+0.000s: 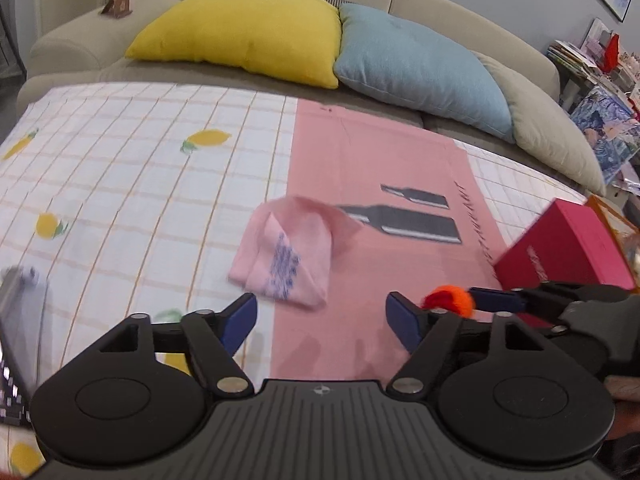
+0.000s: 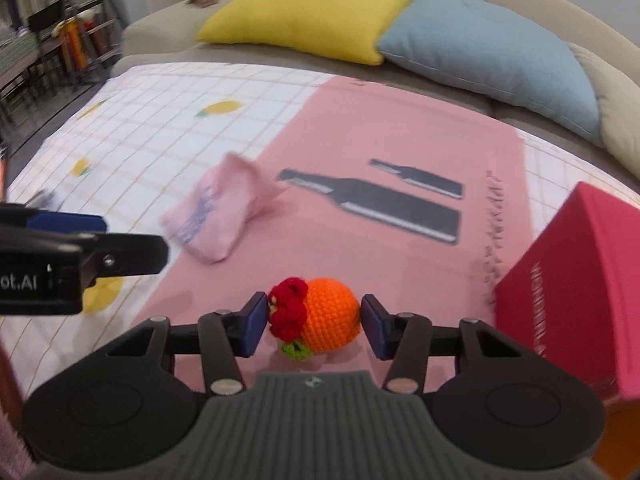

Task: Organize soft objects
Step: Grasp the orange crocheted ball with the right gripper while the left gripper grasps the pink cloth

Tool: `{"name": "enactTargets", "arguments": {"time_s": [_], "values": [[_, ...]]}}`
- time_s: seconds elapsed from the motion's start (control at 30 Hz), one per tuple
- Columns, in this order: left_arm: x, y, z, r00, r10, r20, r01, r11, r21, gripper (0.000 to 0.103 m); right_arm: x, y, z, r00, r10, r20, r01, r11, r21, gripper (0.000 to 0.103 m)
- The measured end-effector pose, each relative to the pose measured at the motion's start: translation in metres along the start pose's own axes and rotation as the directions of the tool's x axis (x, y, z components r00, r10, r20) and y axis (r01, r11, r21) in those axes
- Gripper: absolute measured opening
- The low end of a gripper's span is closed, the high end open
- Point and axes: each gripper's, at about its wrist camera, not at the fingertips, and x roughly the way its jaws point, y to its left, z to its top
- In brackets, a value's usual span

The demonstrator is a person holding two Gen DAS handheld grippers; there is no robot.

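A folded pink cloth (image 1: 286,258) with a blue print lies on the edge of a pink mat (image 1: 384,248), just ahead of my left gripper (image 1: 322,322), which is open and empty. The cloth also shows in the right wrist view (image 2: 224,210). My right gripper (image 2: 314,326) is shut on an orange crocheted ball (image 2: 326,312) with a red flower, held low over the mat (image 2: 400,240). The ball (image 1: 450,300) and the right gripper show in the left wrist view at the right. The left gripper's fingers (image 2: 96,258) show at the left of the right wrist view.
A red box (image 2: 572,292) stands on the right, also in the left wrist view (image 1: 568,252). A lemon-print cloth (image 1: 120,180) covers the surface. Yellow (image 1: 244,28) and blue (image 1: 420,68) cushions lie on the sofa behind. A grey object (image 1: 20,308) sits at the far left.
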Motion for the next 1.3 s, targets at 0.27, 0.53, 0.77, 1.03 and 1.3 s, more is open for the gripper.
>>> {"name": "enactTargets", "arguments": {"time_s": [0.27, 0.53, 0.77, 1.03, 1.3], "values": [[0.048, 0.010, 0.013, 0.999, 0.004, 0.040, -0.002, 0.999, -0.038, 0.088, 0.016, -0.011, 0.009, 0.999, 0.015, -0.047, -0.012, 0.998, 0.060, 0.051], [0.077, 0.011, 0.018, 0.999, 0.033, -0.012, -0.034, 0.997, -0.064, 0.088, 0.018, -0.009, 0.002, 0.999, 0.026, -0.048, -0.022, 0.997, 0.072, 0.052], [0.088, 0.001, 0.018, 0.999, 0.051, -0.015, -0.052, 0.997, -0.053, 0.089, 0.030, -0.011, -0.004, 0.991, 0.047, -0.128, -0.032, 0.993, 0.115, 0.053], [0.090, 0.001, 0.021, 0.991, 0.132, -0.014, -0.132, 0.991, 0.013, 0.034, 0.024, -0.012, -0.009, 0.992, 0.058, -0.112, -0.046, 0.992, 0.115, 0.054], [0.073, 0.009, 0.017, 0.997, 0.084, -0.002, -0.084, 0.995, -0.052, 0.005, 0.013, -0.016, -0.012, 0.993, 0.065, -0.099, -0.051, 0.990, 0.132, 0.055]]}}
